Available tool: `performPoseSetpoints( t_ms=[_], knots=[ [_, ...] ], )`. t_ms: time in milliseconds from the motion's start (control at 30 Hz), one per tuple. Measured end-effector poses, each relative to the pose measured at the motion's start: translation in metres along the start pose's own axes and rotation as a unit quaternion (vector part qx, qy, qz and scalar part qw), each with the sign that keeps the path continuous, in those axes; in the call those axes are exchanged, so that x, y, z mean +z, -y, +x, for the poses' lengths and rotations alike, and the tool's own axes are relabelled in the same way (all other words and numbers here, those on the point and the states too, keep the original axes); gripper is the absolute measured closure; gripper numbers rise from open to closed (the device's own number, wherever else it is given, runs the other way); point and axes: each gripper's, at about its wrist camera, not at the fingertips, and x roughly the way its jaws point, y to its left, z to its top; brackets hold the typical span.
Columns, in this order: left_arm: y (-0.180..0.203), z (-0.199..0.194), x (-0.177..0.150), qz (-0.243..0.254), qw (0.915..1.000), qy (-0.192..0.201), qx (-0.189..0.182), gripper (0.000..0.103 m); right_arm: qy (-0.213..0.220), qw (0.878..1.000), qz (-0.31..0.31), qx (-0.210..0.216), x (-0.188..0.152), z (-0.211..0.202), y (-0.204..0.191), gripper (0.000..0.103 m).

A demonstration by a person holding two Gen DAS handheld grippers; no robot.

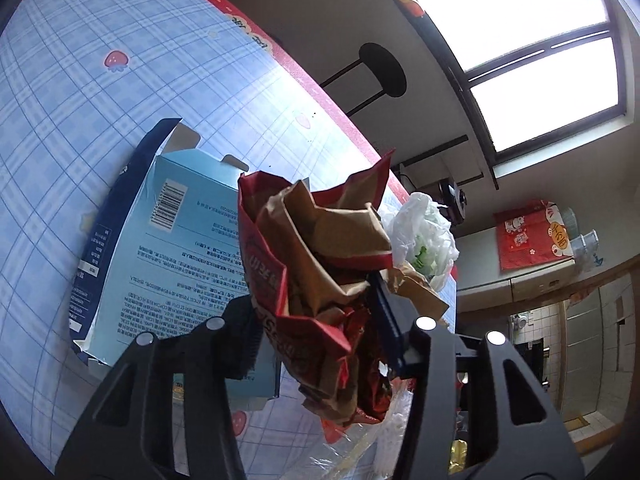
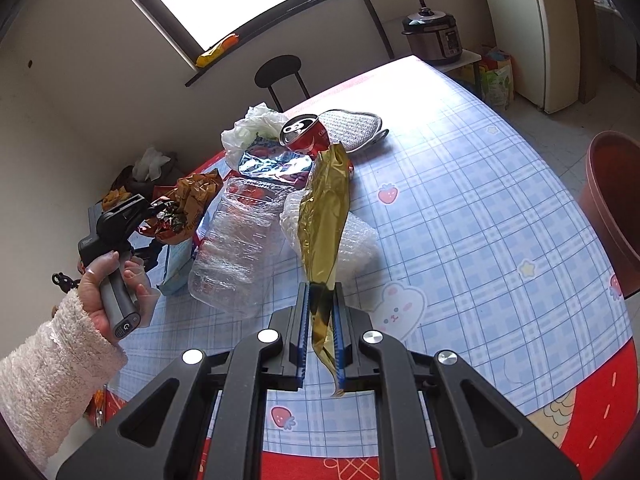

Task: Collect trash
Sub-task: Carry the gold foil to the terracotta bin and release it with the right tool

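My left gripper (image 1: pixel 316 320) is shut on a crumpled red and brown paper bag (image 1: pixel 320 256) and holds it above the table; it also shows in the right wrist view (image 2: pixel 188 204). My right gripper (image 2: pixel 320 300) is shut on a gold foil wrapper (image 2: pixel 326 208) that sticks up over the table. On the table lie a light blue carton (image 1: pixel 176 248), a clear plastic container (image 2: pixel 236 236), bubble wrap (image 2: pixel 356 248), a red soda can (image 2: pixel 306 134), a shiny foil packet (image 2: pixel 276 166) and a white plastic bag (image 2: pixel 248 128).
A grey slipper (image 2: pixel 352 126) lies behind the can. A brown bin (image 2: pixel 612 208) stands off the table's right edge. A black stool (image 2: pixel 280 74) stands beyond the far edge. The checked tablecloth (image 2: pixel 480 200) spreads to the right.
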Motion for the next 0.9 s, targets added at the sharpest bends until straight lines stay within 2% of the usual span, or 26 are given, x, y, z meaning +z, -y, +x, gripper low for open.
performPoseSetpoints(
  t_ms=[200, 400, 667, 800, 900],
  knots=[
    [0.031, -0.043, -0.019, 0.102, 0.9945, 0.025, -0.003, 0.054, 0.005, 1.0, 0.004, 0.012, 0.004, -0.002, -0.002, 0.092],
    [0.054, -0.094, -0.062, 0.179, 0.983, 0.04, 0.009, 0.054, 0.019, 1.0, 0.0, 0.024, 0.01, -0.008, -0.007, 0.092],
    [0.064, -0.131, -0.12, 0.188, 0.9811, 0.041, 0.019, 0.053, 0.027, 0.999, 0.02, 0.042, 0.016, -0.01, -0.001, 0.092],
    [0.077, -0.139, -0.143, 0.212, 0.9752, 0.047, 0.042, 0.053, 0.032, 0.998, 0.013, 0.054, 0.018, -0.017, 0.005, 0.092],
    [0.089, -0.141, -0.159, 0.213, 0.9742, 0.05, 0.055, 0.053, 0.037, 0.997, 0.019, 0.062, 0.024, -0.023, 0.019, 0.092]
  ],
)
